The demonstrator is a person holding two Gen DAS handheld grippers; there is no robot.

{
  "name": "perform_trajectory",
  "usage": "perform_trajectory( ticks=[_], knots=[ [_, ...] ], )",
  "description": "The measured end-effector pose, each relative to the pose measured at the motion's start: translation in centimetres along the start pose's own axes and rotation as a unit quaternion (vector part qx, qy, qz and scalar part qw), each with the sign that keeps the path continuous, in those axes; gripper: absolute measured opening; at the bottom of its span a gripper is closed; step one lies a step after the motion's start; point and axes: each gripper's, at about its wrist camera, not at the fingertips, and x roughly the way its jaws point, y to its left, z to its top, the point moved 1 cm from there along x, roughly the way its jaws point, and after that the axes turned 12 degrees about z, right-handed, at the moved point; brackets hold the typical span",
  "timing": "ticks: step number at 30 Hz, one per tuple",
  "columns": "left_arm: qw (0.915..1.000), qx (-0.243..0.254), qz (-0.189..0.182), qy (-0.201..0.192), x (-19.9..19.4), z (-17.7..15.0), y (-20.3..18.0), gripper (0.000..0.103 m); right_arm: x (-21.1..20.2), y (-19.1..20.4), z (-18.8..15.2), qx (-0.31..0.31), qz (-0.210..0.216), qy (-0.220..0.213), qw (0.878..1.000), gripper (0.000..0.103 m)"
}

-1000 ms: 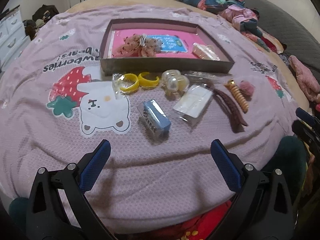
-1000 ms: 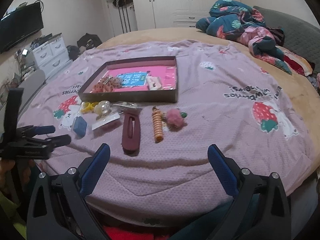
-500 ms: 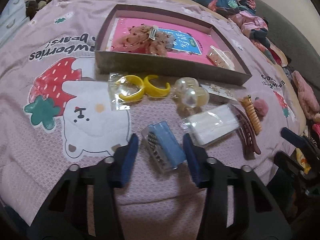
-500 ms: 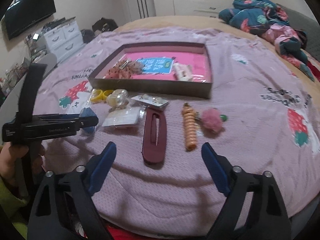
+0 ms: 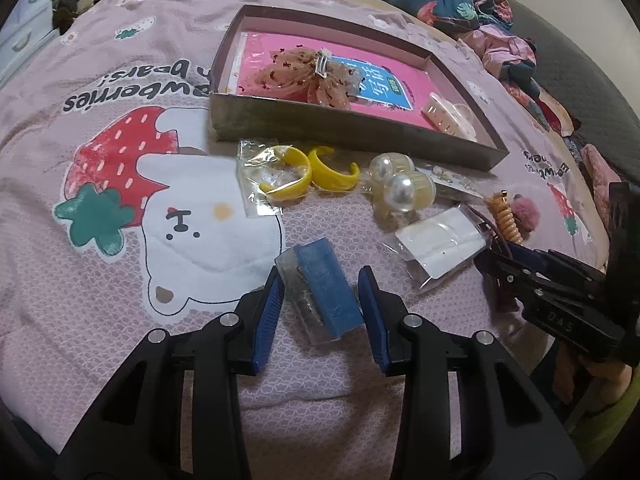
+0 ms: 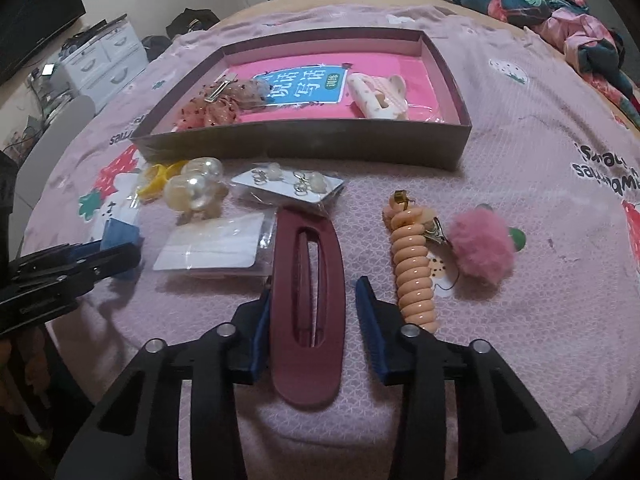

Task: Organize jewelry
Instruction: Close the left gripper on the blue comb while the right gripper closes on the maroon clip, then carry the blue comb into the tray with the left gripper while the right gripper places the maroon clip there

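In the space of a second both grippers have dropped from a high, wide-open hover over the bed to working height, each straddling its own piece. The left gripper [image 5: 320, 300] has narrowed its fingers from a broad spread to a gap only a little wider than the blue clip in its clear packet [image 5: 322, 290]; the left pad looks to be touching or nearly touching the packet's edge, the right pad is just beside it, so it is closing in but has not yet clamped. The right gripper [image 6: 312, 312] has likewise come down around the maroon hair clip [image 6: 308, 300], left pad against the clip's edge, right pad just apart from it, nothing lifted. Both pieces lie flat on the pink strawberry bedspread [image 5: 100, 240]. At twelve o'clock from either gripper sits the shallow brown box [image 6: 304, 142], which already holds a pink mesh bow [image 5: 308, 76] and a pale claw clip [image 6: 378, 96]. Between the grippers and the box lie the yellow rings [image 5: 308, 172], pearl clip [image 6: 196, 188], white card packet [image 6: 216, 246] and earring card [image 6: 288, 182]; at two o'clock from the right gripper lie the orange spiral tie [image 6: 412, 264] and pink pompom [image 6: 482, 250]. The double descent suggests two simultaneous picks, so most of the sorting remains ahead. The slick packet may slide as the left gripper squeezes.
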Motion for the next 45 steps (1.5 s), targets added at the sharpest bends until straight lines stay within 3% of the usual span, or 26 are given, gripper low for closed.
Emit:
perform_trajectory(
  ticks=[2,6,15,26,45],
  knots=[
    [1.0,0.004,0.003,-0.004,0.2,0.0,-0.2,0.03,0.0,0.0,-0.1,0.002,-0.003,-0.01,1.0,0.029],
    [0.9994,0.022,0.018,-0.017,0.4,-0.1,-0.9,0.028,-0.4,0.1,-0.4,0.002,-0.009,-0.025,1.0,0.028],
    [0.9996,0.012,0.008,-0.022,-0.8,0.1,-0.6,0.024,-4.4,-0.1,-0.8,0.009,-0.008,-0.072,0.997,0.028],
    [0.9977,0.045,-0.002,-0.05,-4.2,0.3,-3.1,0.02,-9.5,-0.9,-0.9,0.021,-0.013,-0.121,0.992,0.028],
    [0.9911,0.084,-0.036,-0.097,-8.5,6.6,-8.9,0.02,-16.1,-1.9,2.1,0.013,-0.035,-0.172,0.984,0.028]
  ],
)
